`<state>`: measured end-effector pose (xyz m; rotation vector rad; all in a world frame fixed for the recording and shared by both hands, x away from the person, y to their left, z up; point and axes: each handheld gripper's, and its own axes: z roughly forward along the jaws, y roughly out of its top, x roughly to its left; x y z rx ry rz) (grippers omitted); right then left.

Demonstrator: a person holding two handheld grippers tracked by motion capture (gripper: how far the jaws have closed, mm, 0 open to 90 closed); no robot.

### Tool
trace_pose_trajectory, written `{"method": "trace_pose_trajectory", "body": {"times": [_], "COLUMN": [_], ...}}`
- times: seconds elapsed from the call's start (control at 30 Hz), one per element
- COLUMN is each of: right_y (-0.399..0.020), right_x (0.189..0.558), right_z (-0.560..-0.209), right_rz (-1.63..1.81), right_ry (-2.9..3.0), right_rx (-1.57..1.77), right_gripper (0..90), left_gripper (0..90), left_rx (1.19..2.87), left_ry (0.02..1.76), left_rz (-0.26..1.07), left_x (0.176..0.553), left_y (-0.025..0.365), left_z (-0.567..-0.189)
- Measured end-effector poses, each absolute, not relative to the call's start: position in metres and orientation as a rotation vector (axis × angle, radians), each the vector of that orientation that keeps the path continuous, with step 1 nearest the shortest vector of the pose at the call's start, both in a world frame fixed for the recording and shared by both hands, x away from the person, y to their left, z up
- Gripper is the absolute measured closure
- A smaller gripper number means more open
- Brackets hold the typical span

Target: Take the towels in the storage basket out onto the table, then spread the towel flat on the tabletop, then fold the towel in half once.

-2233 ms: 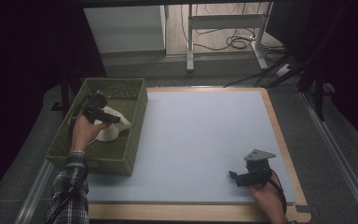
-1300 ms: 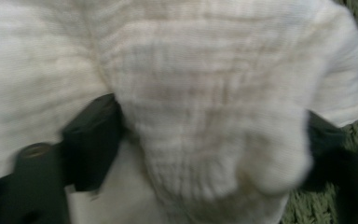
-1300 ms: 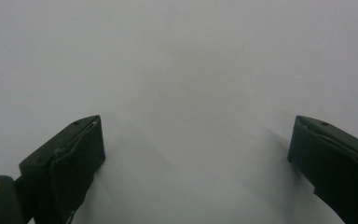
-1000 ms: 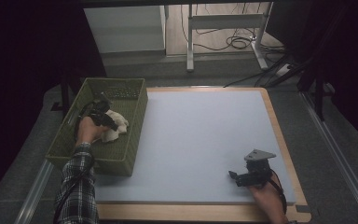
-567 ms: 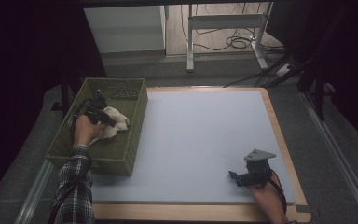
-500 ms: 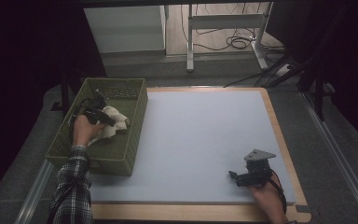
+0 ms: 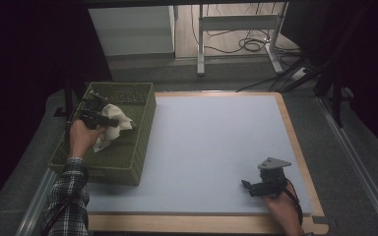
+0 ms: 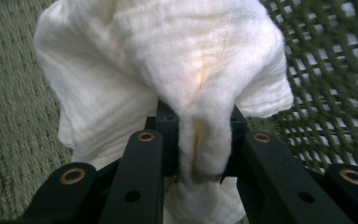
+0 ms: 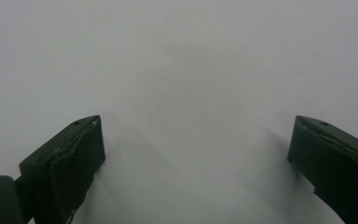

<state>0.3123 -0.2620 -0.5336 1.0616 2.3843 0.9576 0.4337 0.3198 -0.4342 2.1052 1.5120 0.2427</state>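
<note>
High view takes in the whole table: a green mesh basket (image 7: 128,152) sits at the left edge of the pale mat (image 7: 211,147), and the left gripper (image 7: 109,121), carried by a hand in a plaid sleeve (image 7: 71,196), is over the basket with a white cloth (image 7: 114,125) bunched at its tip. The right gripper (image 7: 248,186) rests near the mat's front right corner, well apart from the basket.

Left gripper view gives what the high view cannot: the white cloth (image 8: 168,70) is pinched between the two black jaws, a narrow fold drawn down between the pads, the rest ballooning above them. A faint yellowish stain runs along that fold. Behind it lie the basket's woven floor and its lattice wall (image 8: 326,84).

Right gripper view shows its jaws standing wide apart over bare mat (image 9: 191,70), nothing between them.

The cloth's lower end is cut off at the bottom of the left gripper view, and the jaws cover part of it. In the high view the basket's inside is dim. No writing or label can be read anywhere.
</note>
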Motion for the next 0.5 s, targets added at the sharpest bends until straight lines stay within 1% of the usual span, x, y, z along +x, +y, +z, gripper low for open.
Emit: {"method": "trace_pose_trajectory", "body": {"times": [0.5], "right_y": [-0.262], "right_x": [0.312], "right_z": [-0.534], "right_rz": [0.957], "right_ry": [2.384], "right_rx": [1.061], "right_gripper": [3.7], "left_gripper": [75.9], "left_rx": [2.076], "left_ry": [1.423], "left_rz": [0.307], "left_x": [0.414], "left_y": [0.315], "left_z": [-0.404]}}
